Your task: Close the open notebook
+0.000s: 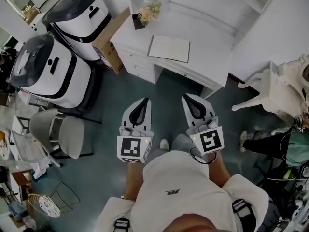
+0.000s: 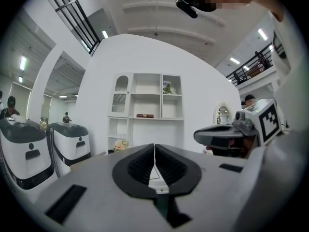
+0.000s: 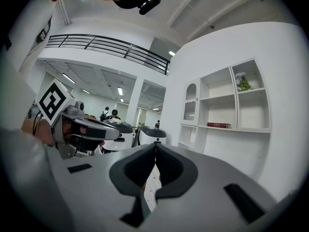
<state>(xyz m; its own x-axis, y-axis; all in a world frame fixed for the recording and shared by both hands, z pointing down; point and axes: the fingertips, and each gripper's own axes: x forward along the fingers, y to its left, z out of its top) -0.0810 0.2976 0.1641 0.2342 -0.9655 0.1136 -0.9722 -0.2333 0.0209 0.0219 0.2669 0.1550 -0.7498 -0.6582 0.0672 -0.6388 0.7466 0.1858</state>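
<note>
The open notebook [image 1: 169, 48] lies flat on the white desk [image 1: 212, 52], in the upper middle of the frame. The left claw [image 1: 144, 102] and right claw [image 1: 187, 98], both pressed together and holding nothing, point toward it from well apart, seemingly ready to approach.

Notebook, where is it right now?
In the head view, the notebook lies near the middle of the white desk at the top, just right of the little flower bunch.
</note>
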